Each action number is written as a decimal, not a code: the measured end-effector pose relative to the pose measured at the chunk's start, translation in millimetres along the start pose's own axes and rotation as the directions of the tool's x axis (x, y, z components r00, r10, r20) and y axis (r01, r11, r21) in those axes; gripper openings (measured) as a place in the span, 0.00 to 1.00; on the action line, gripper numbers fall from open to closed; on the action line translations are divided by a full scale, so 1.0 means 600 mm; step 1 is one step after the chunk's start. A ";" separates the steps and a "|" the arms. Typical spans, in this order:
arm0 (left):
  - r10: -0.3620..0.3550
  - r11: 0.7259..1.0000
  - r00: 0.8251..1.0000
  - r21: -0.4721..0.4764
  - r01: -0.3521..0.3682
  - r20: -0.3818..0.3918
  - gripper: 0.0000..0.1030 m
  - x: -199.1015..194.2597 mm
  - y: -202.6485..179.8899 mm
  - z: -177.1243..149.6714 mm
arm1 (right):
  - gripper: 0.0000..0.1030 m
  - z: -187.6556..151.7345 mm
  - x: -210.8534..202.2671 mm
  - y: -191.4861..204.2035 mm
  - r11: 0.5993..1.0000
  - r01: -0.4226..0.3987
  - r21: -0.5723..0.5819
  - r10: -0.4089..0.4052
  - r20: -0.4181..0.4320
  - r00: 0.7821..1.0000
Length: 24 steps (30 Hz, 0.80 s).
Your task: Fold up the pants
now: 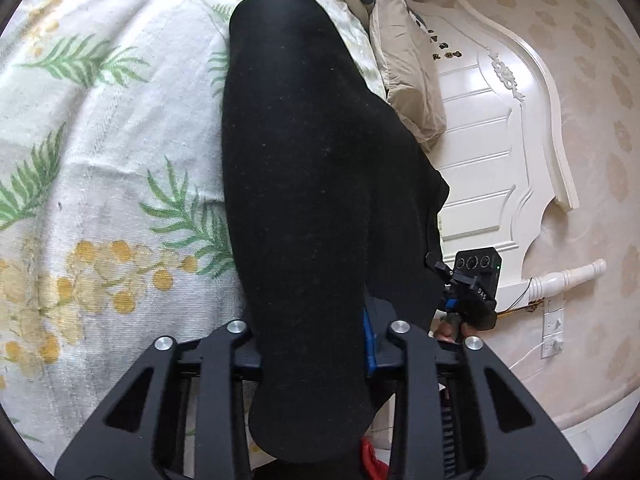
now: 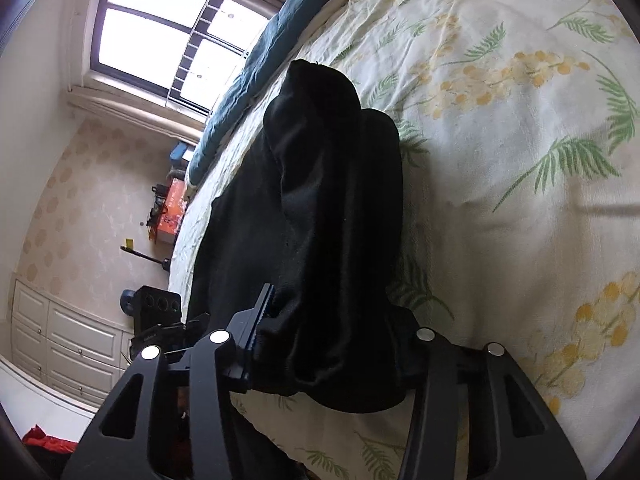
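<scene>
Black pants point(image 1: 304, 140) lie lengthwise on a floral bedsheet point(image 1: 100, 160). Their near end runs up between the fingers of my left gripper point(image 1: 316, 320). The blue pad of one finger point(image 1: 370, 340) presses on the cloth, and the other finger is hidden under it. In the right wrist view the pants point(image 2: 320, 200) bunch into a thick fold, and my right gripper point(image 2: 332, 320) is shut on that fold. One of its fingers point(image 2: 260, 320) lies against the cloth; the other is covered. Each gripper shows in the other's view: the right gripper point(image 1: 472, 292) and the left gripper point(image 2: 160, 320).
A white headboard point(image 1: 492, 140) and a beige pillow point(image 1: 412, 80) stand beside the pants. A blue blanket point(image 2: 256, 72) lies along the bed's far edge under a window point(image 2: 160, 32). An orange box point(image 2: 172, 216) and white cabinets point(image 2: 60, 340) stand beyond the bed.
</scene>
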<state>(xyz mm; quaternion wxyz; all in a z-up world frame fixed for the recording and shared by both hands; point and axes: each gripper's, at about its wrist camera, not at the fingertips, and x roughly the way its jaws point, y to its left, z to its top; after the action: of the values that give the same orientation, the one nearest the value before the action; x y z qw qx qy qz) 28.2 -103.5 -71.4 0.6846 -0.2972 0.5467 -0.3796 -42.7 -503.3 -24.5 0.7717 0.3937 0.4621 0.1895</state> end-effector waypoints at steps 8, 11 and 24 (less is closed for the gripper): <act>0.063 0.997 0.996 0.048 -0.067 0.068 0.25 -0.045 -0.008 0.002 | 0.44 -0.009 0.018 0.033 0.999 -0.032 -0.024 0.032 0.000 0.999; 0.074 0.996 0.994 0.037 -0.078 0.086 0.25 -0.075 0.008 -0.001 | 0.44 -0.015 0.041 0.046 0.998 -0.054 -0.035 0.053 -0.022 0.998; 0.108 0.994 0.983 -0.017 -0.106 0.150 0.25 -0.170 0.059 -0.020 | 0.44 -0.037 0.131 0.107 0.989 -0.128 -0.067 0.122 -0.096 0.988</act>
<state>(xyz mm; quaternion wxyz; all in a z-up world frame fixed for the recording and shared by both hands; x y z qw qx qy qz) 11.6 1.6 -50.3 0.7420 -0.2983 0.5104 -0.3161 -17.8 -402.7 -24.3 0.7501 0.3843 0.4642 0.2723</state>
